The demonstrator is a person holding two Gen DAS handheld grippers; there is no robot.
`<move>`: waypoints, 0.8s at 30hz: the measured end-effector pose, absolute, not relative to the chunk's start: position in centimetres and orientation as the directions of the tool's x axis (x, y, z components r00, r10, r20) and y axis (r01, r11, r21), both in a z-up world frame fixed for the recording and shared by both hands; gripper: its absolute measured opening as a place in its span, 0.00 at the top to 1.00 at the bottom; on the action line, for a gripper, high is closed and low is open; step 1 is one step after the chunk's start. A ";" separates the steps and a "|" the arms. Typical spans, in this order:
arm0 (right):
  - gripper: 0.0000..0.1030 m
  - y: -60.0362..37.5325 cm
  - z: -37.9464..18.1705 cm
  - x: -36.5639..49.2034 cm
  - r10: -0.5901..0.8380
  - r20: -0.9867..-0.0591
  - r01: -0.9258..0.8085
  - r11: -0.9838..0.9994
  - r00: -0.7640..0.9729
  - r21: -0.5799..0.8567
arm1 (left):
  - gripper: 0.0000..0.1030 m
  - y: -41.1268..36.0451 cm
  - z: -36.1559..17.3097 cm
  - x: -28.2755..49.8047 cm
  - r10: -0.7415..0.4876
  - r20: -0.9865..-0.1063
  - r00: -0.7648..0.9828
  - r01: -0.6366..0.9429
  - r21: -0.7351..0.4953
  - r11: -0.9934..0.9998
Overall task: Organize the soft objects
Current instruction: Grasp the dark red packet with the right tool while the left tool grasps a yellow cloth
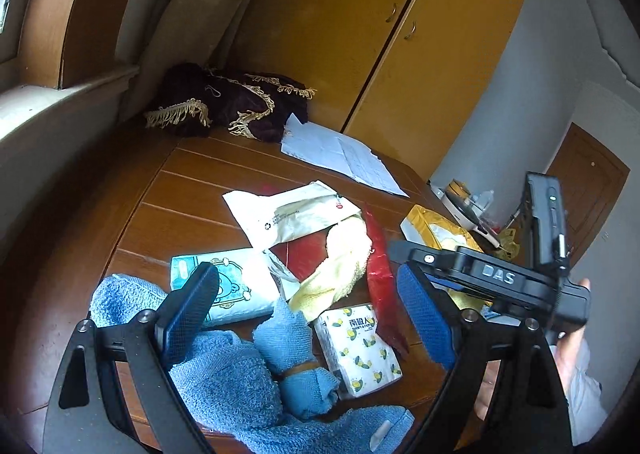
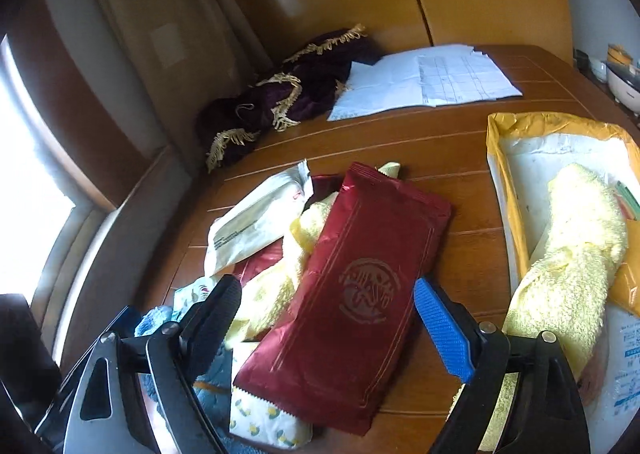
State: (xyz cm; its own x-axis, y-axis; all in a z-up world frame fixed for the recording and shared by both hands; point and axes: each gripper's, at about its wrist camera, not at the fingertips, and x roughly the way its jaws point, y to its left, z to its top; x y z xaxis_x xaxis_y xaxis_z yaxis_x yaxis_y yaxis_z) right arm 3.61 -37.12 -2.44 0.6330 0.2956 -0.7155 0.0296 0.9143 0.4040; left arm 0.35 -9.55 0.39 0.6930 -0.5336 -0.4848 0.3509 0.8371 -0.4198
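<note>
Left wrist view: low over table (image 1: 200, 189), looks forward-down along fingers toward wardrobe (image 1: 400, 33) at 12 o'clock; right gripper (image 1: 424, 282) intrudes at 3 o'clock. Right wrist view: nearer, same heading, red pouch (image 2: 352, 294) dead centre. Shared: red pouch (image 1: 380, 274), papers (image 1: 340, 153), purple cloth (image 2: 300, 93), yellow towel (image 1: 340, 266).

Left gripper (image 1: 312, 294): its jaws are standing wide apart, gripping nothing, and pointing forward and down from the near edge of the scene.
Left gripper fingers (image 1: 192, 294): one dark pad is sitting at near left, one blue pad at near right.
Right gripper (image 2: 328, 314): its jaws are also gaping wide, closing on nothing; in the left wrist view its black body is crossing just beyond the left gripper's right finger.
Right hand (image 1: 568, 338): it is wrapping around the right gripper's handle at the near right, fingers partly hidden.
</note>
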 end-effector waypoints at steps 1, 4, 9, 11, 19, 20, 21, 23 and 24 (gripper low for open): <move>0.20 -36.8 -3.0 4.0 0.288 -0.731 0.034 0.920 0.618 0.391 | 0.12 -9.5 0.4 0.3 -0.540 -0.481 0.691 0.355 -0.425 0.833; 0.22 -35.7 -4.5 4.4 0.226 -0.773 0.041 0.950 0.593 0.309 | 0.12 -9.6 0.3 0.2 -0.555 -0.478 0.680 0.370 -0.430 0.824; 0.36 -35.0 -4.5 3.4 0.176 -0.773 0.027 0.970 0.609 0.242 | 0.12 -9.8 0.4 -0.1 -0.561 -0.478 0.676 0.374 -0.434 0.820; 0.44 -34.7 -4.4 3.1 0.164 -0.767 0.019 0.974 0.620 0.224 | 0.12 -10.0 0.5 0.0 -0.565 -0.477 0.674 0.375 -0.437 0.817; 0.81 -34.8 -2.8 1.2 0.187 -0.714 -0.003 0.968 0.675 0.251 | 0.12 -11.6 1.1 -0.1 -0.554 -0.490 0.674 0.391 -0.399 0.829; 0.82 -35.0 -2.7 1.0 0.194 -0.711 -0.003 0.965 0.677 0.261 | 0.12 -11.8 1.2 -0.1 -0.554 -0.489 0.674 0.395 -0.396 0.829; 0.83 -35.1 -2.6 0.9 0.198 -0.707 -0.002 0.963 0.679 0.268 | 0.12 -11.9 1.3 -0.2 -0.554 -0.489 0.673 0.398 -0.392 0.829; 0.86 -35.5 -2.3 0.4 0.201 -0.697 0.002 0.960 0.688 0.279 | 0.12 -12.1 1.3 -0.1 -0.551 -0.492 0.674 0.400 -0.385 0.832; 0.87 -35.8 -2.0 0.1 0.206 -0.690 0.002 0.958 0.694 0.288 | 0.12 -12.2 1.3 -0.1 -0.552 -0.493 0.673 0.401 -0.384 0.832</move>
